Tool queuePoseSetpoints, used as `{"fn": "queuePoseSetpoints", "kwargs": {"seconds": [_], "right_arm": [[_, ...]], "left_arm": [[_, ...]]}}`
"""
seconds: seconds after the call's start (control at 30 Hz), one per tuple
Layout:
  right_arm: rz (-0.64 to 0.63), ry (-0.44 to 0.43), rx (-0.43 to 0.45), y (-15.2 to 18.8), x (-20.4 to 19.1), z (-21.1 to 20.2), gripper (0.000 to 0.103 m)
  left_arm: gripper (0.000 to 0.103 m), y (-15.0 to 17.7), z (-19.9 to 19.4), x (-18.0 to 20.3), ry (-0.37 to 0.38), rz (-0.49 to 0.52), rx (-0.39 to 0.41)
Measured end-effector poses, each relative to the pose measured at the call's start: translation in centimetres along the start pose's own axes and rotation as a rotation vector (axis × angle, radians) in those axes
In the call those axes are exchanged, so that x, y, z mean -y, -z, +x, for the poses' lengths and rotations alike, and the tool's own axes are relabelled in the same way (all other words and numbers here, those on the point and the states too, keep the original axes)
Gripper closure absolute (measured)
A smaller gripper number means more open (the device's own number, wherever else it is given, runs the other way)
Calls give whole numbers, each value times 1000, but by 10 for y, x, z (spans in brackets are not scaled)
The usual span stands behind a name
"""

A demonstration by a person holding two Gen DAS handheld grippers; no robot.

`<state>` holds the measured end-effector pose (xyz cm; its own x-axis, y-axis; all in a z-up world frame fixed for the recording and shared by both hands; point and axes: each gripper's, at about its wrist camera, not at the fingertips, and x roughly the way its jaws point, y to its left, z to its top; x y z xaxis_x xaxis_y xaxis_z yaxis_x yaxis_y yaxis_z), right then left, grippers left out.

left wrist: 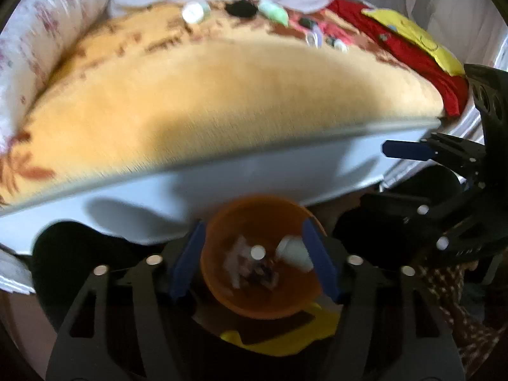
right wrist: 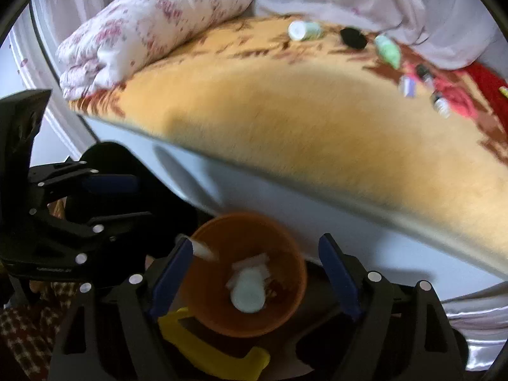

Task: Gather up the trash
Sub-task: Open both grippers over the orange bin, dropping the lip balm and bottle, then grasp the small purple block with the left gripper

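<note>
Bucket (left wrist: 263,257), orange plastic, round, open-topped, on the floor against the white side of the bed (left wrist: 222,101). Contents: crumpled white paper scraps and a white cylindrical piece (right wrist: 249,289); a small white cone-shaped cup (left wrist: 293,250) seen at the rim, blurred. No writing legible on any item; frames are motion-smeared.

Left tool (left wrist: 255,263): black frame, blue pads, jaws partly open over the bucket mouth, nothing gripped between them.

Right tool (right wrist: 257,277): same build, jaws wide apart over the bucket, pads clear of its rim; a white tapered scrap (right wrist: 203,249) lies just beside the left pad, contact uncertain.

Bed cover: fuzzy yellow-orange blanket with brown leaf print. On its far side: white-capped pale green container (right wrist: 304,30), black round object (right wrist: 352,38), green tube (right wrist: 387,50), small bottles (right wrist: 441,104), too blurred to identify further. Floral pink-and-white pillow (right wrist: 152,28) at one end; red cloth (left wrist: 412,54) and yellow sheet (left wrist: 416,38) at the other.

Yellow plastic piece (right wrist: 209,352) on the floor beside the bucket.
</note>
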<state>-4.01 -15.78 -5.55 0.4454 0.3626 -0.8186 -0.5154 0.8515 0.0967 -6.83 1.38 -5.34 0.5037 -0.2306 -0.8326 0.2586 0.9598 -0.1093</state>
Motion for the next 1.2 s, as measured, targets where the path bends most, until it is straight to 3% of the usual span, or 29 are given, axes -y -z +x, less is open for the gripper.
{"fn": "queuePoseSetpoints", "kwargs": {"seconds": [0.23,0.43,0.57,0.73,0.83,0.93,1.2], "right_arm": [[36,40,65,-10,20,-15,22],[84,78,118,-15,43,-26,22],[135,143,188,-20,66,-42,22],[205,194,266,-19,100,-68,22],[247,213,291,-14,121,-79,22],[287,228,299,-8,138,-83,22],[361,228,285,5,171,-77,22]], "left_arm": [[36,-15,-7,-6,-10,-21,37],[36,-40,-5,11,15,-8,81],[36,-86,2,35,38,23,152],[36,-157,37,67,76,52,229],[36,-194,73,80,99,54,211],[36,-222,112,91,70,59,164],[36,-268,174,109,71,-3,78]]}}
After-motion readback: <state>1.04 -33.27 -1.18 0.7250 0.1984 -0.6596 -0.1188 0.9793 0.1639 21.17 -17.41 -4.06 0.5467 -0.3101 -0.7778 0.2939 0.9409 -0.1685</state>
